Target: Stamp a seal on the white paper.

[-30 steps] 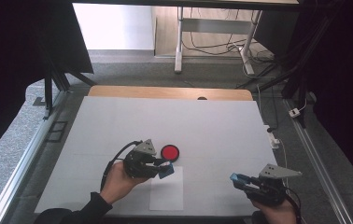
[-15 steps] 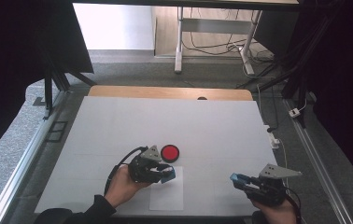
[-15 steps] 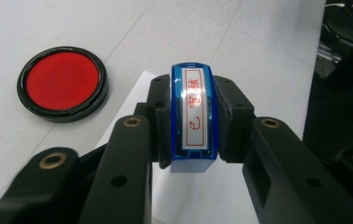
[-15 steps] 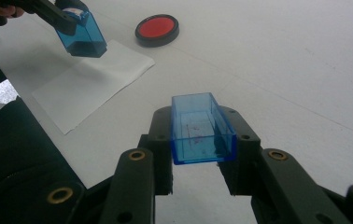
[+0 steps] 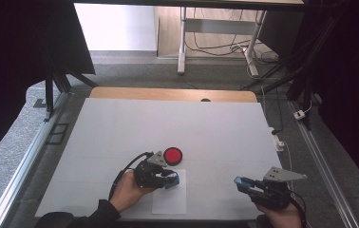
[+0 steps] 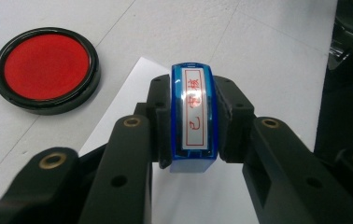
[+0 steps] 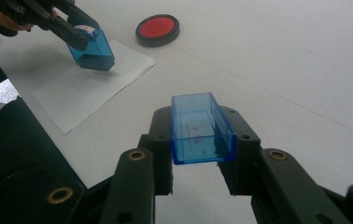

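- A blue stamp [image 6: 194, 122] is clamped between the black jaws of the left gripper [image 5: 161, 176]; in the left gripper view its label, with red characters inside a red frame, is turned toward the camera
- In the right gripper view the stamp [image 7: 92, 51] is seen tilted, its lower end at the sheet of white paper [image 7: 88, 86] — whether it presses on the sheet or hangs just above it cannot be told
- The paper [image 5: 170, 202] is taken as the landmark: in the high view it lies flat on the white table [image 5: 120, 128], near the person's edge, with the left gripper over its far left corner
- A round ink pad [image 5: 172, 155] — red face, black rim — is set on the table just beyond the paper's far edge, apart from it and uncovered; in the left gripper view the pad [image 6: 46, 70] is seen beside the paper's corner [image 6: 132, 88]
- The right gripper [image 5: 244, 184] is held to the right of the paper, well apart from it, close to the table's near edge
- A clear blue cap [image 7: 201, 128], an open rectangular shell, is gripped between the right gripper's jaws with its open side up; faint red smears are seen on its inner floor
- The left hand [image 5: 127, 192] is wrapped around the left gripper's body at the paper's left side, and a dark sleeve [image 5: 80, 218] is seen behind it
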Tool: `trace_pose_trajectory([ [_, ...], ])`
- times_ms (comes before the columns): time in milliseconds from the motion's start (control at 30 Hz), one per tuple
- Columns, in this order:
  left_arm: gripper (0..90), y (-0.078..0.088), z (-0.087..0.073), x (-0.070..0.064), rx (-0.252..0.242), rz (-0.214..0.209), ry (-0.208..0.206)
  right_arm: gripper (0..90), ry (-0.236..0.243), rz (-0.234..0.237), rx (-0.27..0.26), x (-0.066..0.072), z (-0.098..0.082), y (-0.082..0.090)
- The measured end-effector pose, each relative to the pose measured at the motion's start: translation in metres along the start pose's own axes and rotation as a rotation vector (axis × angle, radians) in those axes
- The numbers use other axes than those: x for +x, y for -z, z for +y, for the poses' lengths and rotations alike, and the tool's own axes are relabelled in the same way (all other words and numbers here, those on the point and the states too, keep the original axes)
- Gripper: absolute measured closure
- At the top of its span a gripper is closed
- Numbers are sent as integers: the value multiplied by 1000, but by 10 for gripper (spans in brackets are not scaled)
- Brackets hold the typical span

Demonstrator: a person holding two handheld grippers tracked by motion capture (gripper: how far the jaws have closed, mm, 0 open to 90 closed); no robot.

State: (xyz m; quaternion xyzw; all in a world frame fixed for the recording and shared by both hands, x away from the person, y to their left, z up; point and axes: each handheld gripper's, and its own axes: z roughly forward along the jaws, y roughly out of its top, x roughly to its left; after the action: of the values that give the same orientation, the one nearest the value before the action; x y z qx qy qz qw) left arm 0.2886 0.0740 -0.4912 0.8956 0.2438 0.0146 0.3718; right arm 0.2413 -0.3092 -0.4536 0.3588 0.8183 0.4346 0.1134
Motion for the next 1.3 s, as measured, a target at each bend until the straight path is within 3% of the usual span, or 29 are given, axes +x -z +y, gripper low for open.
trace_pose_trajectory([
  [533,701,-10,-4,1,25,8,-17,682,-3,7,-4,0,0,0],
  [700,701,-10,-6,1,22,9,-31,682,-4,6,-3,0,0,0],
  [900,703,-11,-5,-5,32,40,-70,682,-3,6,-2,0,0,0],
  [1133,704,-11,-4,-6,40,44,-68,682,-3,6,-1,0,0,0],
  [1300,704,-11,-5,0,29,12,-30,682,-4,4,2,0,0,0],
])
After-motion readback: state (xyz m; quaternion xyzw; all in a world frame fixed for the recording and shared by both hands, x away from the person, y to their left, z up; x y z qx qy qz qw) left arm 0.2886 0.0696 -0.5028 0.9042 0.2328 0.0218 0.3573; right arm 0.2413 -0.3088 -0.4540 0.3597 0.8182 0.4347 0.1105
